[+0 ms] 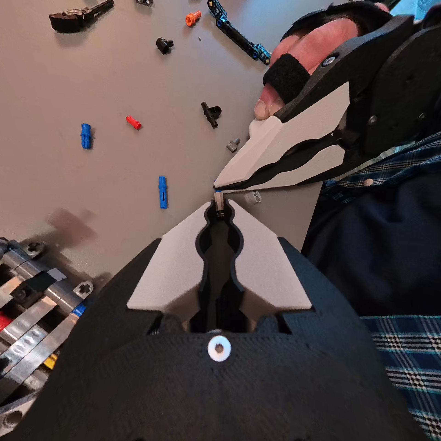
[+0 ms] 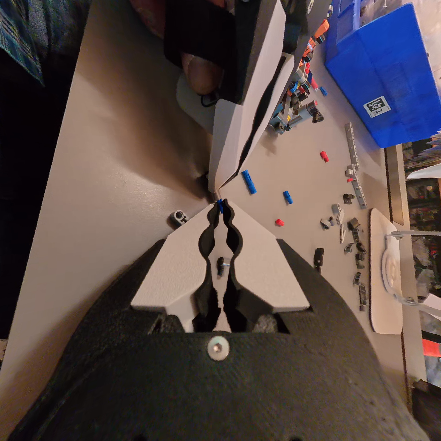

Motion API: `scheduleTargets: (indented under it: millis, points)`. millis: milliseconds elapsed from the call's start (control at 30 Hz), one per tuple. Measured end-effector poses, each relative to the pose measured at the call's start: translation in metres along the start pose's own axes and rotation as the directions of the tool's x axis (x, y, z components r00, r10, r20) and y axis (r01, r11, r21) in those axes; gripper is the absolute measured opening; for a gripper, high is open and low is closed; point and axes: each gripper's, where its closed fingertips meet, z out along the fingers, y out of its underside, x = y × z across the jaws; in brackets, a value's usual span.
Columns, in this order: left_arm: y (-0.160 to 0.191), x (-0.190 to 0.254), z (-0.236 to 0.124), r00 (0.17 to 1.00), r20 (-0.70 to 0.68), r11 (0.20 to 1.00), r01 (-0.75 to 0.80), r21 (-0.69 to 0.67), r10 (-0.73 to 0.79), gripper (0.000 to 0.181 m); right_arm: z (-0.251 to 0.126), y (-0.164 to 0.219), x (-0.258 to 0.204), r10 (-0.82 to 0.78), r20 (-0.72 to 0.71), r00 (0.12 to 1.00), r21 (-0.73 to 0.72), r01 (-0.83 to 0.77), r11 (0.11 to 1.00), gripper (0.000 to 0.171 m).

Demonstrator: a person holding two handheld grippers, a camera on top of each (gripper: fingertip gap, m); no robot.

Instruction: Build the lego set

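In the left wrist view my left gripper (image 1: 219, 203) is shut on a small grey connector piece (image 1: 218, 198) that sticks out of its tips. My right gripper (image 1: 216, 188) comes in from the right, tip to tip with it. In the right wrist view my right gripper (image 2: 222, 202) is shut on a short blue pin (image 2: 220, 206). The pin's end meets the grey piece (image 2: 217, 195) held by the left gripper (image 2: 214, 189). Both are held just above the table, near its edge.
Loose blue pins (image 1: 163, 192) (image 1: 85, 136), a red pin (image 1: 133, 122) and black connectors (image 1: 211, 113) lie on the table. The partly built model (image 1: 35, 310) (image 2: 298, 95) is close by. A blue bin (image 2: 381, 71), a grey beam (image 2: 355, 164) and several small parts (image 2: 358, 250) lie beyond. My two grippers' fingertips are within a few centimetres of each other.
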Motion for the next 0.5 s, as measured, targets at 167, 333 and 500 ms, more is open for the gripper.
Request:
scheduleTargets:
  millis: [167, 333, 500]
  points:
    - [0.000, 0.001, 0.001, 0.999, 0.010, 0.999, -0.039, -0.004, 0.039, 0.005, 0.000, 0.000, -0.001, 0.044, 0.036, 0.998, 0.017, -0.044, 0.999, 0.001]
    - [-0.001, 0.002, 0.002, 0.996, 0.039, 0.996, -0.086, 0.002, 0.086, 0.006, -0.011, -0.003, 0.008, 0.234, 0.161, 0.959, 0.081, -0.249, 0.965, 0.003]
    - [0.002, 0.005, 0.004, 0.991, 0.039, 0.991, -0.129, -0.016, 0.130, 0.005, -0.006, 0.011, 0.002, 0.254, 0.212, 0.944, 0.007, -0.261, 0.965, 0.000]
